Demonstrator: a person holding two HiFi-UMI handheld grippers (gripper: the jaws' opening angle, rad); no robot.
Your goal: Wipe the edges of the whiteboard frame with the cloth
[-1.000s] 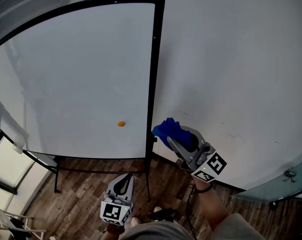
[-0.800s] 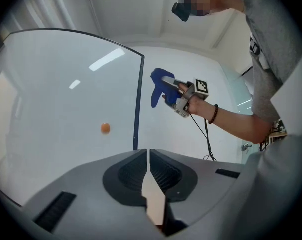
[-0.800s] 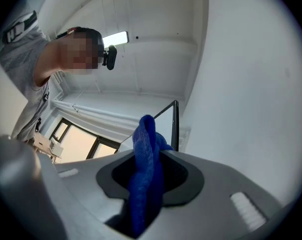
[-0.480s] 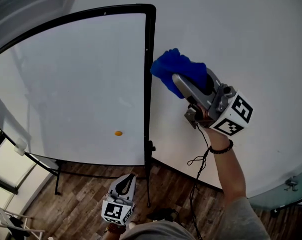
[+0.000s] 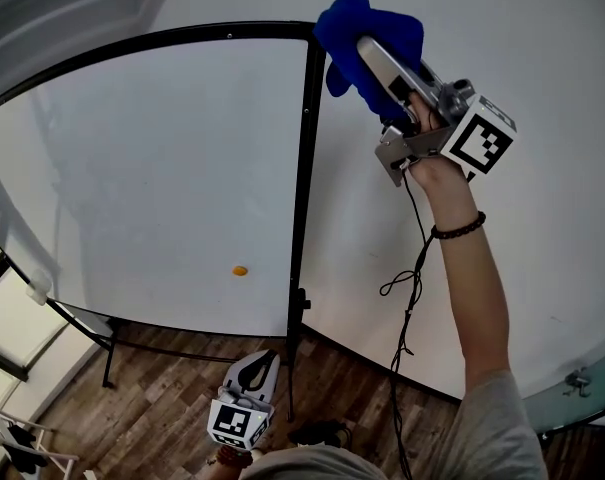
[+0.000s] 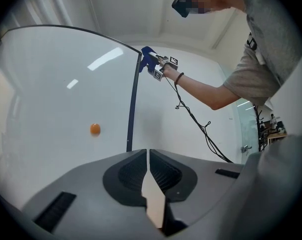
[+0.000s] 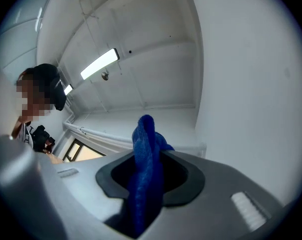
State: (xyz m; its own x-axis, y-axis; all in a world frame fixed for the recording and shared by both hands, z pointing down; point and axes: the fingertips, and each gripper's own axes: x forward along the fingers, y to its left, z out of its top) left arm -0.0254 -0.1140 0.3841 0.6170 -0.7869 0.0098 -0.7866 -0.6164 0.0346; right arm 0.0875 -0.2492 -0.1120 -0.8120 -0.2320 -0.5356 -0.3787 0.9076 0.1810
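Observation:
The whiteboard [image 5: 152,178] stands on a stand, with a thin black frame [image 5: 307,168] along its right and top edges. My right gripper [image 5: 367,43] is raised high and shut on a blue cloth [image 5: 367,23], which sits at the frame's top right corner. In the right gripper view the blue cloth [image 7: 147,169] fills the gap between the jaws. My left gripper [image 5: 254,373] hangs low near the floor, shut and holding nothing; its view shows the jaws nearly touching [image 6: 148,176], and the far blue cloth [image 6: 147,59] at the frame [image 6: 132,104].
A small orange magnet [image 5: 240,270] sticks to the board's lower part. The stand's black legs [image 5: 107,353] rest on a wood floor. A black cable [image 5: 407,288] hangs from my right gripper along the white wall [image 5: 522,248]. A person [image 7: 38,104] stands at the left in the right gripper view.
My right gripper has carried the blue cloth up along the board's right frame edge, from near the bottom to the top corner. The left gripper stayed low.

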